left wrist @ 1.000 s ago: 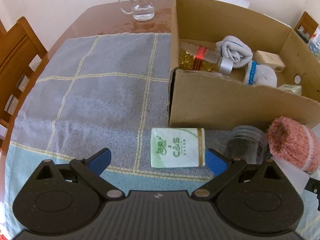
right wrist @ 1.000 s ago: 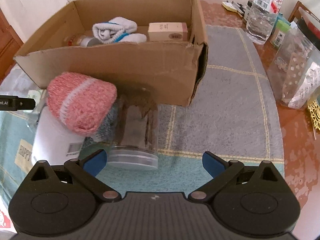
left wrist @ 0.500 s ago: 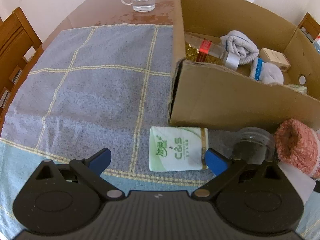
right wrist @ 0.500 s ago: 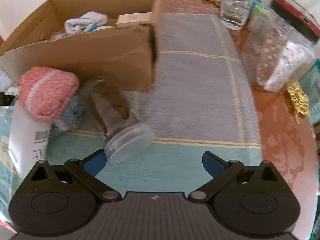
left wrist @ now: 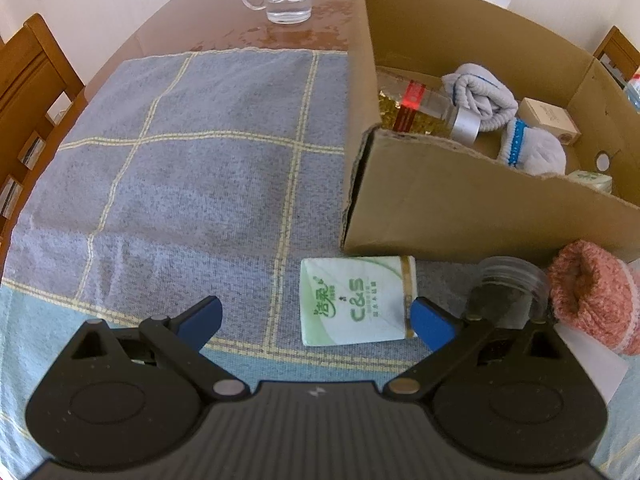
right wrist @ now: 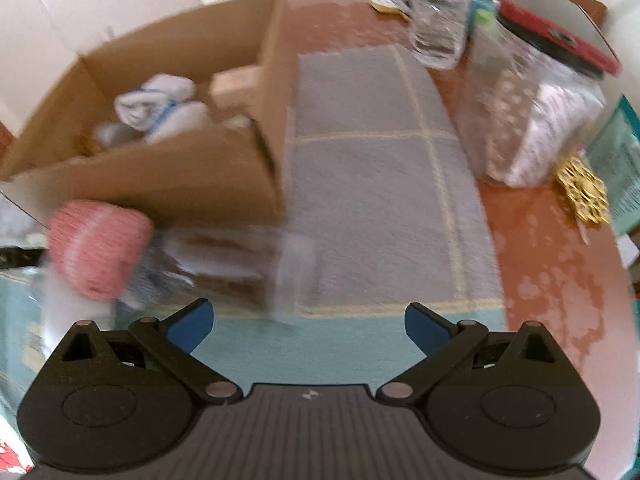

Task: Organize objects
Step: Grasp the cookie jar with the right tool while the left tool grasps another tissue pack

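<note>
lying flat just before the cardboard box, the tissue pack is framed by the left gripper, jaws spread. bare cloth is seen leftward. the right gripper is held spread, empty, near the blurred jar.

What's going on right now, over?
Left gripper open, empty, low over tissue pack. Right gripper open, empty. Clear jar on its side beside cardboard box. Nothing blocking.
</note>
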The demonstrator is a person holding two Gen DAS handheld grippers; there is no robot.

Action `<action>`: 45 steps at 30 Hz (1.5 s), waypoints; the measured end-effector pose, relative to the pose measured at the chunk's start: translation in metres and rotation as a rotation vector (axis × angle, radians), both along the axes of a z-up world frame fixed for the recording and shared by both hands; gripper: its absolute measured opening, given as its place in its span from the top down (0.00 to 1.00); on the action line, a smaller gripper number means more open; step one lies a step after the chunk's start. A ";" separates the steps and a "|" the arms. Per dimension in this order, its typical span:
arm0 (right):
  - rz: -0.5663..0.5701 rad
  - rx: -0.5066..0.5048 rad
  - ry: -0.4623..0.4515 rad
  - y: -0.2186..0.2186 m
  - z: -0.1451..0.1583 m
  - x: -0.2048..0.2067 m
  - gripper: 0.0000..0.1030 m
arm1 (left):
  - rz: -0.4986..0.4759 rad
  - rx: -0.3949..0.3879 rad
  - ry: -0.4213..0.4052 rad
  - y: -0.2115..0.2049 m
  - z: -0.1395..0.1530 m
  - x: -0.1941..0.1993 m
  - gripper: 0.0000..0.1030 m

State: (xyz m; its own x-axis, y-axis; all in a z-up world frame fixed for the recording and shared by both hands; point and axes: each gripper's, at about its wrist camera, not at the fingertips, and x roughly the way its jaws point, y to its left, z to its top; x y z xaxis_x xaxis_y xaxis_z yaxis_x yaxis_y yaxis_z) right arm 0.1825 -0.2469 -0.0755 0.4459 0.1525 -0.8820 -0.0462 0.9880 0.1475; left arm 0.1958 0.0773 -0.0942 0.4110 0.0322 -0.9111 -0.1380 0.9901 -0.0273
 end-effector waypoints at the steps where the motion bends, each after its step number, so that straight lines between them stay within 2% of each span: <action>1: -0.002 0.011 -0.005 0.004 0.001 0.003 0.00 | -0.002 -0.004 -0.002 0.001 0.001 0.000 0.03; 8: -0.031 0.055 0.009 0.029 -0.011 0.022 0.00 | -0.038 -0.021 -0.013 -0.003 0.002 0.003 0.03; 16: -0.034 -0.028 0.020 0.029 -0.018 0.022 0.00 | -0.050 0.006 0.003 0.003 -0.007 0.006 0.03; 19: -0.031 -0.065 0.023 0.021 -0.019 0.017 0.00 | -0.053 0.048 0.015 0.009 -0.008 0.002 0.03; 28: -0.053 -0.079 0.032 0.022 -0.028 0.021 0.00 | -0.058 0.063 0.009 0.011 -0.011 0.007 0.03; 36: -0.050 -0.103 0.035 0.030 -0.030 0.026 0.00 | -0.013 0.021 0.021 0.010 -0.015 0.013 0.12; 39: -0.046 -0.113 0.042 0.029 -0.029 0.026 0.05 | -0.012 0.018 0.014 0.009 -0.013 0.013 0.19; 45: -0.038 -0.122 0.046 0.026 -0.028 0.024 0.05 | -0.015 0.005 0.004 0.012 -0.007 0.015 0.36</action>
